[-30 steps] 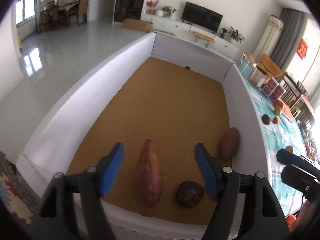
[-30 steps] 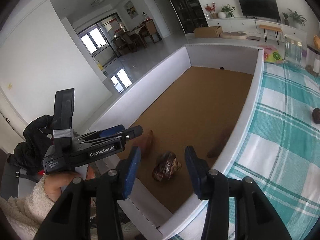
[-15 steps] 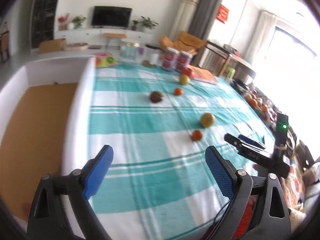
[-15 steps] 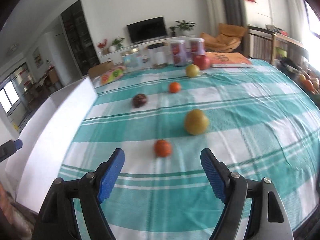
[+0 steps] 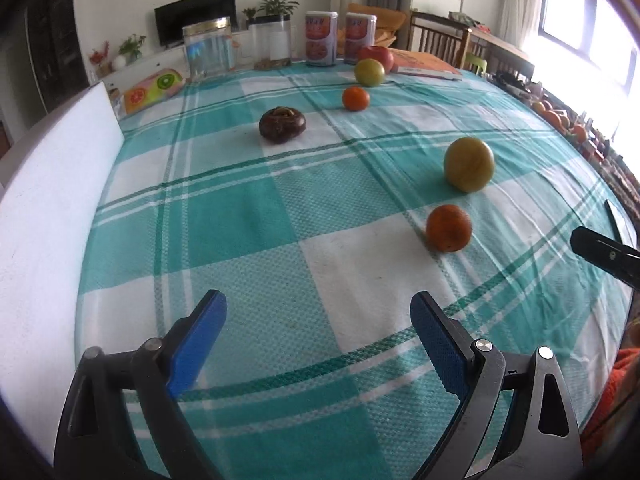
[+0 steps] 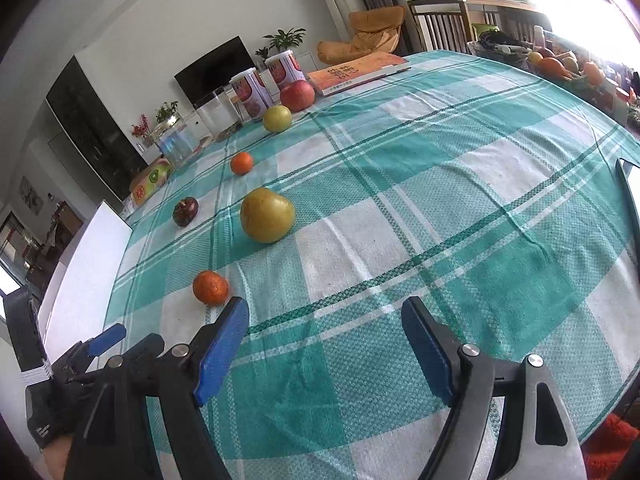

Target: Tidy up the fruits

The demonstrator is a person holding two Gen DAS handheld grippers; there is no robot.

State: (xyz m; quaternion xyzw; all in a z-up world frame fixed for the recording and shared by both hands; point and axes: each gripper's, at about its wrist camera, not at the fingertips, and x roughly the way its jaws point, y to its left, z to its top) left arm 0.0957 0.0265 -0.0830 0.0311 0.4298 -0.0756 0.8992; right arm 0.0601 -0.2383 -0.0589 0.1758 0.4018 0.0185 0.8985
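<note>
- Left gripper [image 5: 318,312] is spread wide over the cloth, blue pads bare, nothing between them and nothing touched; its jaws have just been opening.
- Right gripper [image 6: 324,320] also stands apart and empty above the cloth; its jaws have just been opening too, though less wide than the left's.
- Underneath, a teal-and-white checked tablecloth [image 5: 248,216] covers the table, with a white box wall [image 5: 44,216] running up the 9 o'clock side in the left wrist view.
- At the far edge, around 12 o'clock: a clear jar [image 5: 208,50], two printed canisters [image 5: 320,40], an orange book [image 5: 424,66]; a television [image 5: 196,16] and potted plants sit against the back wall.
- Fruit now! Yellow-green pear [image 5: 468,164] sits at 1 o'clock from the left gripper, well ahead of it.
- Near orange [image 5: 448,228] lies just this side of the pear, at 1 o'clock from the left gripper; in the right wrist view it sits just beside that gripper's left fingertip [image 6: 236,308], at 10 o'clock.
- Dark brown fruit [image 5: 282,124] is at 12 o'clock, well apart.
- Far orange [image 5: 355,99], green apple [image 5: 370,73] and red apple [image 5: 376,55] line up beyond, toward 12 o'clock.
</note>
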